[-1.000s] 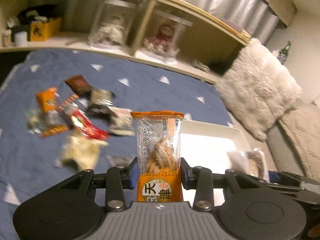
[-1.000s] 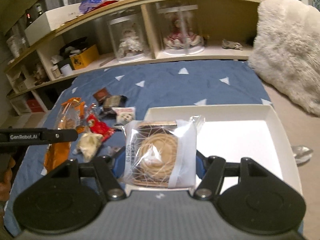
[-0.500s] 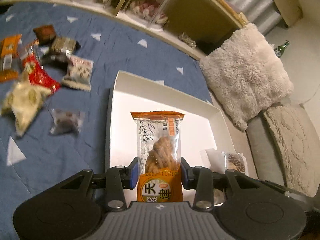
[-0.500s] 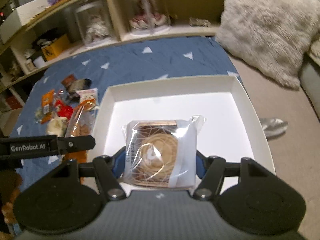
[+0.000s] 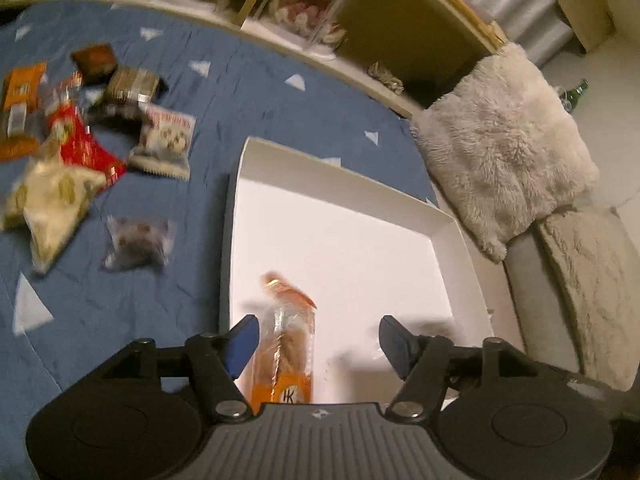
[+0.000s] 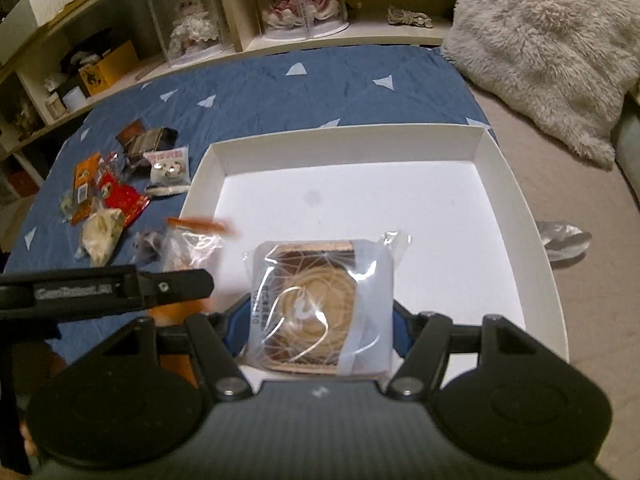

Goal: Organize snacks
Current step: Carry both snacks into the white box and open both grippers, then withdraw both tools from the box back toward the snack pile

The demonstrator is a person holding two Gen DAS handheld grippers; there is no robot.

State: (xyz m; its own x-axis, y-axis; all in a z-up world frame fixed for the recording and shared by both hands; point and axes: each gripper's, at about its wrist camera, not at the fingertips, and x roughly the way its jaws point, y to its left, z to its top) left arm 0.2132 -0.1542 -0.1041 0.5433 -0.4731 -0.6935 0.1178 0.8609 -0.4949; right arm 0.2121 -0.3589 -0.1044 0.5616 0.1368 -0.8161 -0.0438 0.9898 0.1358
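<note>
Broadly, the scene is carried by a blue bedspread (image 6: 280, 92) with pale triangles, bounded at its far edge by a low wooden shelf (image 6: 248, 4) and at its right edge by a shaggy grey cushion (image 6: 552, 44). A white box (image 6: 516, 196) is set at the bedspread's right side, its floor largely bare toward the far and right walls; its upright rim is what stands in the way of a low approach. A loose heap of snack packets (image 5: 80, 136) is spread just beyond the box's left wall, well apart from the cushion, with open bedspread between the heap and the shelf. A crumpled silver wrapper (image 6: 564, 236) is seen outside the right wall.

The left gripper (image 5: 318, 336) is held over the box's near left corner, its jaws opening; the orange twist-snack packet (image 5: 286, 352) is seen between them, blurred, clear of the right pad. The right gripper (image 6: 320, 320) is seen over the box's near edge, its pads pressed on a clear-wrapped round pastry (image 6: 320, 304), its jaws beginning to part.
</note>
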